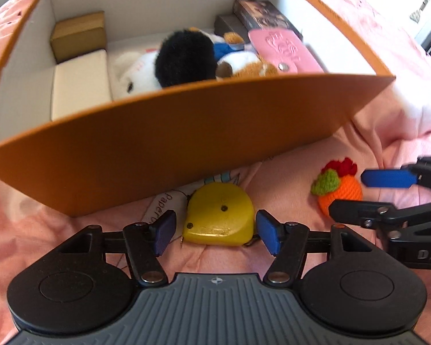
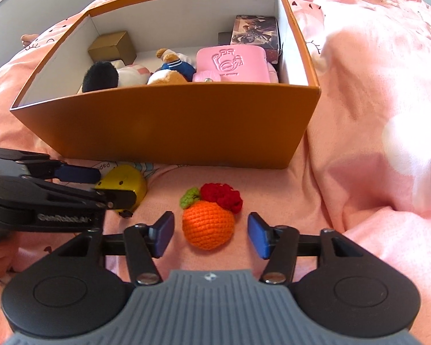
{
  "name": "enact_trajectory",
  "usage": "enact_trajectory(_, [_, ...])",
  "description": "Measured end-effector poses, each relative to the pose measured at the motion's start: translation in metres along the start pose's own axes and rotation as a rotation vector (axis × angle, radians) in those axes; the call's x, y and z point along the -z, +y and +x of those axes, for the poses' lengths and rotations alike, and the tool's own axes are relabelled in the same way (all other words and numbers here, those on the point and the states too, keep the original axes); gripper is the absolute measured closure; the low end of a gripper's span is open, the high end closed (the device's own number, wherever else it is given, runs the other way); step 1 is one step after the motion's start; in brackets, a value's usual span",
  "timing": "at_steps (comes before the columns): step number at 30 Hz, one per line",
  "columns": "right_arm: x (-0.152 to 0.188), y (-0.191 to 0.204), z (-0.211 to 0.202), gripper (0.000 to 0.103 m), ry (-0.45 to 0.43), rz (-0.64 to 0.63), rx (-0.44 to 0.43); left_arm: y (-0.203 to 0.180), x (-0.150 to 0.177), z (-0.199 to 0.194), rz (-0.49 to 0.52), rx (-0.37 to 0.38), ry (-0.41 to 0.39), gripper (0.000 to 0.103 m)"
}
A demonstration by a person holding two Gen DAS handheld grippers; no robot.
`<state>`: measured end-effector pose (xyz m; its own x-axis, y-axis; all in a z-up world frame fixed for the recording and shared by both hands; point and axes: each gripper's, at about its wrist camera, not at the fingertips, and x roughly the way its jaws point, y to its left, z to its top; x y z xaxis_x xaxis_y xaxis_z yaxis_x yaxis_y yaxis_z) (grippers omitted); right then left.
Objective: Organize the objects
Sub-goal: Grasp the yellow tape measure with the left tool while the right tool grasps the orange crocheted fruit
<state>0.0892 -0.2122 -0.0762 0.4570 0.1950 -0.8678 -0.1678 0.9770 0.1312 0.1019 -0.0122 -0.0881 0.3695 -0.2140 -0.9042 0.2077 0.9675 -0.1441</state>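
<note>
A yellow tape measure (image 1: 219, 215) lies on the pink bedspread just in front of the orange box (image 1: 169, 149). My left gripper (image 1: 217, 234) is open with a blue pad on each side of the tape measure. A crocheted orange fruit (image 2: 208, 222) with a green leaf and red tuft lies to the right of it. My right gripper (image 2: 211, 235) is open with its pads on either side of the fruit. The tape measure (image 2: 126, 185) and the left gripper (image 2: 80, 185) show at the left of the right wrist view. The fruit (image 1: 340, 191) also shows in the left wrist view.
The orange box (image 2: 169, 126) holds plush toys (image 1: 184, 57), a pink case (image 2: 232, 64), a gold block (image 1: 79, 34), a white block (image 1: 82, 83) and dark boxes (image 2: 255, 30). A printed paper (image 1: 163, 204) lies under the box edge. Rumpled pink bedding (image 2: 373, 143) surrounds everything.
</note>
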Motion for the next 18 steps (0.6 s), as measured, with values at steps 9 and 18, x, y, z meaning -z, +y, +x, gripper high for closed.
enact_trajectory(9, [-0.003, -0.005, 0.005, 0.041, -0.002, 0.019, -0.013, 0.003, 0.003, 0.011, 0.006, 0.0, 0.002, 0.029])
enact_trajectory(18, [-0.001, -0.001, 0.011, 0.052, -0.013, -0.007, -0.015, 0.0, 0.004, 0.012, 0.02, 0.004, 0.003, 0.04])
